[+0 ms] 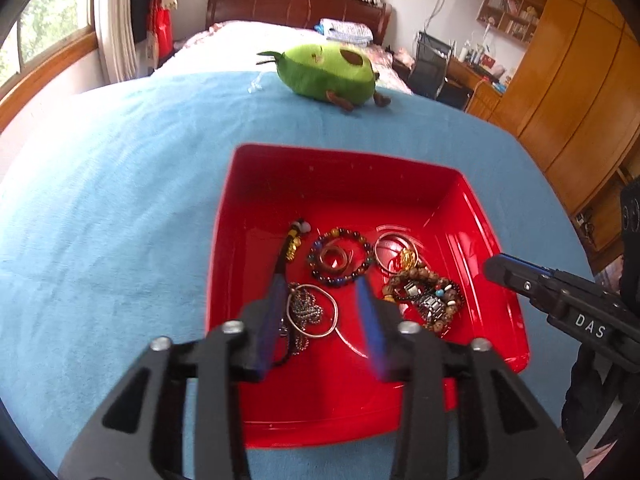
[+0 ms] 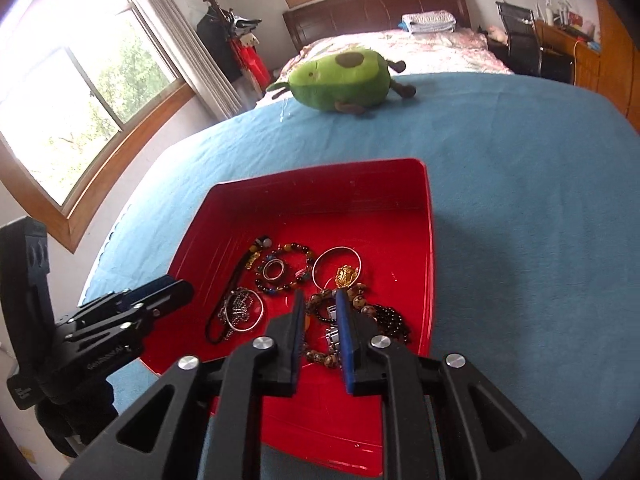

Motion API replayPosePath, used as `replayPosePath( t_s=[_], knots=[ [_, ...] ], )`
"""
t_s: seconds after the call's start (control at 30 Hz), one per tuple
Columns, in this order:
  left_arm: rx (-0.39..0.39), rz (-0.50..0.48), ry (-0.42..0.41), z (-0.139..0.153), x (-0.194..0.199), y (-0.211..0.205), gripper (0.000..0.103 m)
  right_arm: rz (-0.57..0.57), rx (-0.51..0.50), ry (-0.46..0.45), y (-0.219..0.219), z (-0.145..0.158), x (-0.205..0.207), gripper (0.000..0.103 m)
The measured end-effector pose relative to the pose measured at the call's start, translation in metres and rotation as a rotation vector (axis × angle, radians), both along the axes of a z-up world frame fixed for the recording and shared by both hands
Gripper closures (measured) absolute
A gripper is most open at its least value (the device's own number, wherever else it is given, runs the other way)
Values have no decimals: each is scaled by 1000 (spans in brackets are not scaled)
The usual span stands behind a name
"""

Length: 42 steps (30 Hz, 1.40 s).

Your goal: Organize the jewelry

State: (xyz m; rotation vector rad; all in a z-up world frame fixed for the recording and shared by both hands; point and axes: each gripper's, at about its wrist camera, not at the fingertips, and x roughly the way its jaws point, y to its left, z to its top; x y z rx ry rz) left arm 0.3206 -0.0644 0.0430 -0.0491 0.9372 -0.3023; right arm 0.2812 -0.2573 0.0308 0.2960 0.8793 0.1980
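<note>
1. The left gripper (image 1: 320, 286) hangs open over the tray's near half, fingers either side of a silver bangle (image 1: 314, 312).
2. The right gripper (image 2: 319, 300) is open, empty, above the bead bracelets (image 2: 360, 300).
3. The jewelry lies mid-floor in the red tray (image 1: 432, 184) on the blue blanket (image 1: 120, 200), near its front edge.

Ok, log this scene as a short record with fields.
surface: blue cloth
container: red tray, on the cloth
contents: beaded bracelets, metal bangles, chain, black cord with charm
left gripper: open, over the chain, holding nothing
right gripper: open, over the bracelet pile, holding nothing
behind tray: avocado plush
</note>
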Motion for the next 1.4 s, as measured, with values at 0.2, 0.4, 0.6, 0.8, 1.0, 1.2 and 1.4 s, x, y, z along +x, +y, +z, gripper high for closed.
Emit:
replayPosePath(
  t_s=[0.2, 0.4, 0.6, 0.8, 1.0, 1.2, 1.4],
  knots=[
    [5, 21, -53, 16, -20, 6, 38, -52, -80, -36, 0, 12, -21, 60],
    [26, 47, -82, 23, -41, 11, 22, -67, -130, -45, 4, 12, -40, 50],
    [42, 65, -102, 26, -64, 21, 15, -82, -171, -53, 5, 12, -59, 32],
    [64, 73, -114, 23, -86, 30, 13, -90, -184, -47, 10, 8, -76, 18],
    [75, 75, -115, 16, -105, 36, 13, -82, -192, -43, 21, 4, -91, 6],
    [75, 86, -101, 2, -118, 43, 12, -75, -174, -45, 23, -4, -108, 4],
    [94, 98, -124, -2, -131, 45, 11, -77, -169, -28, 23, -14, -119, 4]
  ],
)
